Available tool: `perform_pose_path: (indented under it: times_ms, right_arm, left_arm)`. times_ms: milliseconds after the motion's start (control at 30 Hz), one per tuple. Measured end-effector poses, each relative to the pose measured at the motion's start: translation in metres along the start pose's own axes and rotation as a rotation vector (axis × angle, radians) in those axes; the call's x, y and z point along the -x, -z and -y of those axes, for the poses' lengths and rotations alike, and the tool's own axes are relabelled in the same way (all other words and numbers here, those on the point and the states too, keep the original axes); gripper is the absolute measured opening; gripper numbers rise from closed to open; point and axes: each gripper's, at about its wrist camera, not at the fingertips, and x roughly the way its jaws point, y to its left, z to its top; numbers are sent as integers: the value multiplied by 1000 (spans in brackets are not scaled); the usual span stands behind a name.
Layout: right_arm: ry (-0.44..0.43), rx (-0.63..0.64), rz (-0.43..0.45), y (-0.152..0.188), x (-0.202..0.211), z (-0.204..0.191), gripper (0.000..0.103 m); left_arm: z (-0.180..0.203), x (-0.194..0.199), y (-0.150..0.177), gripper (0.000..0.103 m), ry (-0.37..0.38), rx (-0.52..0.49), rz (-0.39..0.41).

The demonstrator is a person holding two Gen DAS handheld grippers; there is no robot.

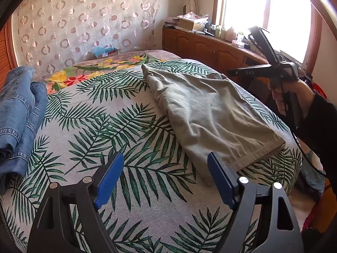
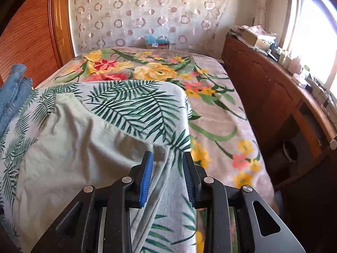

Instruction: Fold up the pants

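Note:
Khaki pants (image 1: 210,109) lie folded on a leaf-print cloth (image 1: 118,126) spread over the bed. My left gripper (image 1: 166,158) hovers open above the cloth, its right pad just off the pants' near hem corner, with nothing between its fingers. In the right wrist view the pants (image 2: 73,137) fill the left half. My right gripper (image 2: 167,158) stands over their right edge with its jaws apart. A strip of the khaki edge runs between the blue pads (image 2: 146,177), which do not press on it. A person's hand (image 1: 294,99) holds that right gripper beyond the pants.
Blue jeans (image 1: 19,109) are heaped at the left of the bed (image 2: 14,97). A floral blanket (image 2: 210,105) covers the bed past the leaf cloth. A wooden cabinet (image 2: 273,88) with clutter on top runs along the right wall under a bright window (image 1: 263,10).

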Motion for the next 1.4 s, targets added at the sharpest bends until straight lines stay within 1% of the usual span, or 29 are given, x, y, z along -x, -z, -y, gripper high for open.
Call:
perform_pose_path:
  times_ms: [233,333,467,700,800,833,867,933,967,1033,1100,1200,1300,1400]
  right_arm:
    - [-81,-7,-1,29,16,-6,30]
    - [-80,14,-9,35,18,-8,30]
    - [-67,-15,-6,29,12,2,30]
    - [-73,-100,-7,10,-12,27,30]
    - [-67,-98,-5,6,-17,29,19]
    - [-62,-93,-7,4,-18,26,11]
    - [-58,-84,-8,3,-19,26,7]
    - [-57,-59,9,3,-18,20,5]
    - [-35,-52,25,2,-16,18,5]
    - [-26,-55,38,2,-12,19,5]
    - [-13,-71,28,4,-12,19,5]
    - [5,-53,7,7,-16,14,5]
    - [-9,-55,-1,5,-12,9,9]
    - [-38,-44,14,10,6,3,9]
  left_arm:
    - [3,-2,-1,82,4,-2,-6]
    - [6,-4,-1,82,7,-9,-10]
    - [9,-4,0,82,9,-16,-15]
    - [9,-6,-1,82,8,-13,-16]
    - [10,-8,0,82,10,-10,-21]
    - [10,-9,1,82,10,-10,-23]
    - [11,-10,1,82,11,-11,-25]
    - [12,-10,2,82,13,-17,-29]
    - [12,-11,3,82,11,-19,-30]
    - [12,-12,3,82,12,-19,-33]
    - [11,-13,4,82,12,-16,-37]
    - [11,-16,4,82,11,-15,-41]
    - [9,-17,5,82,9,-16,-45]
    - [9,-18,5,82,7,-16,-47]
